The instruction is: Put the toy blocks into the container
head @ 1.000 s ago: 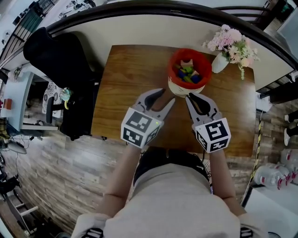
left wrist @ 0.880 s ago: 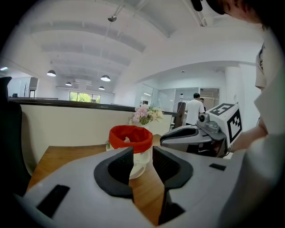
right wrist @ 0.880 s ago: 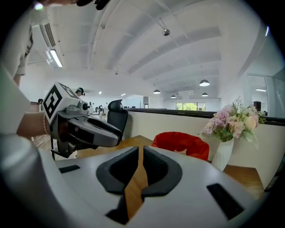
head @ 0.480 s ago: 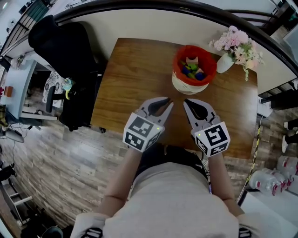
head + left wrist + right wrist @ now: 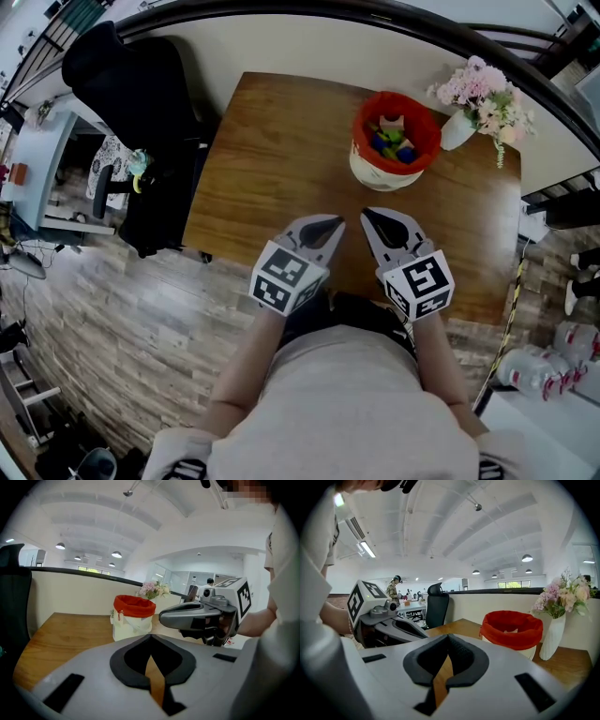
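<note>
The container (image 5: 397,142) is a white fabric basket with a red rim, standing on the far right part of the wooden table (image 5: 272,159). Several coloured toy blocks (image 5: 392,141) lie inside it. It also shows in the left gripper view as the container (image 5: 132,617) and in the right gripper view as the container (image 5: 512,629). My left gripper (image 5: 336,223) and right gripper (image 5: 367,217) hover side by side over the table's near edge, well short of the container. Both are shut with nothing between their jaws.
A white vase of pink flowers (image 5: 480,101) stands right of the container near the table's far right corner. A black office chair (image 5: 141,122) sits to the table's left. A curved wall with a dark rail runs behind the table.
Both grippers have drawn back from beside the container toward the table's near edge. The left jaws have gone from open to shut, and the right jaws have closed fully.
</note>
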